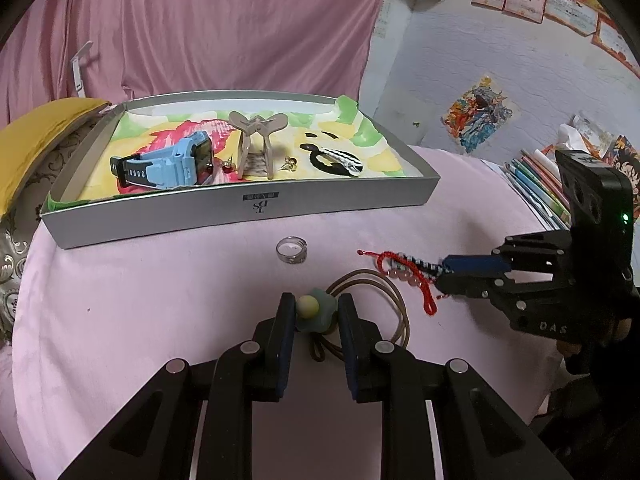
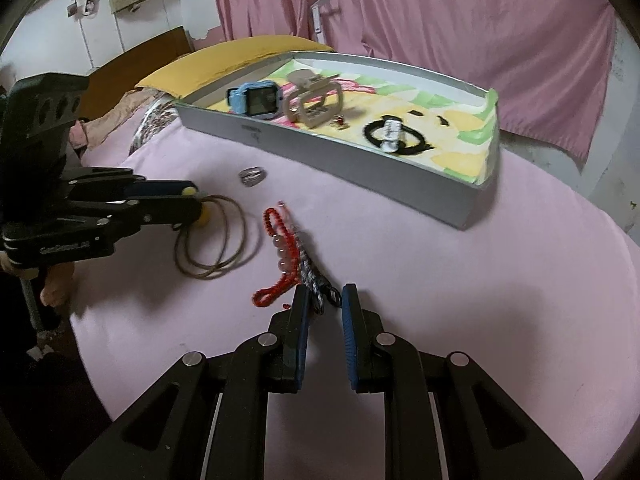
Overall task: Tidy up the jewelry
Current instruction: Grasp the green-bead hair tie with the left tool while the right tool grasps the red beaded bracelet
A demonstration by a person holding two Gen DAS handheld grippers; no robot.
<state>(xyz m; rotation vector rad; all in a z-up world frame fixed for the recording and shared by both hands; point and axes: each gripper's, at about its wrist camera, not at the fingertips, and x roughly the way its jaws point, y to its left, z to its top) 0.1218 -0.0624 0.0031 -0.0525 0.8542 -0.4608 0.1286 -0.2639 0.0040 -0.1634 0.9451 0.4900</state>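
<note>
The left gripper (image 1: 316,312) is sitting partly open around the hair tie's flower charm (image 1: 314,314). The right gripper (image 2: 325,300), narrowly parted, is flanking the bracelets (image 2: 292,258). The tray (image 1: 248,208) is lying at twelve o'clock.

Pink curtain (image 1: 224,24) behind; yellow cushion (image 1: 36,136) left; stacked books (image 1: 536,184) right; wall poster (image 1: 478,114).

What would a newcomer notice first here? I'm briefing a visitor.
Probably the grey tray at the back of the pink cloth, holding a blue watch and a beige hair clip. In front, the left gripper straddles a hair tie, and the right gripper straddles a red bracelet.
</note>
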